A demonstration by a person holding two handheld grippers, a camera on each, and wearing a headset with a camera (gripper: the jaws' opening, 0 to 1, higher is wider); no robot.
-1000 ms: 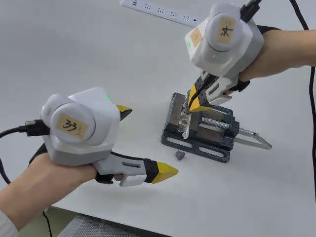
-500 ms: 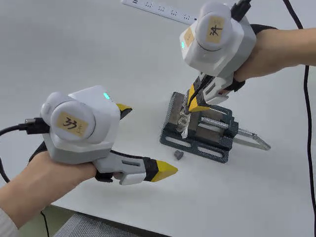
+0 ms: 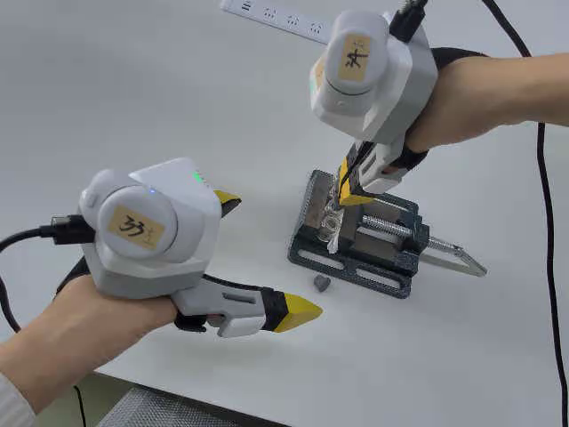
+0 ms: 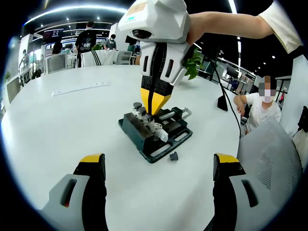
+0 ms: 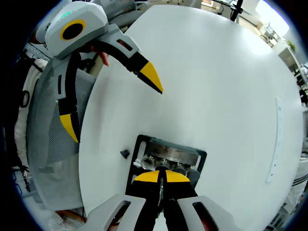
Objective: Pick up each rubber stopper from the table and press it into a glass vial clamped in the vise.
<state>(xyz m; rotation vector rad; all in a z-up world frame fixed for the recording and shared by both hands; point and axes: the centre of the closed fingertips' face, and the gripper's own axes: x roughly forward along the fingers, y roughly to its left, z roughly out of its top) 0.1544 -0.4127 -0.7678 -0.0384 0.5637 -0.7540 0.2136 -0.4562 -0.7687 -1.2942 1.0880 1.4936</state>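
A dark vise (image 3: pixel 391 267) holds a row of glass vials (image 3: pixel 331 220), some capped with dark stoppers (image 4: pixel 140 108). My right gripper (image 3: pixel 347 194) stands steeply over the vials, shut, with its yellow tips (image 4: pixel 154 103) just above or touching them; I cannot see anything between its jaws. In the right gripper view its tips (image 5: pixel 161 177) hang over the vise (image 5: pixel 144 147). One loose grey stopper (image 3: pixel 323 283) lies on the table in front of the vise, seen also as a stopper (image 4: pixel 173 156) and a stopper (image 5: pixel 124 153). My left gripper (image 3: pixel 262 253) hovers open to the left, holding nothing.
A white power strip (image 3: pixel 276 14) lies at the table's far side. The vise's screw handle (image 3: pixel 458 257) sticks out to the right. The table's front edge (image 3: pixel 222 391) runs just below my left gripper, with a mesh chair (image 5: pixel 57 144) beyond it.
The right gripper's body has leaned to the left while its tips stayed over the vials. The left gripper has hardly moved.
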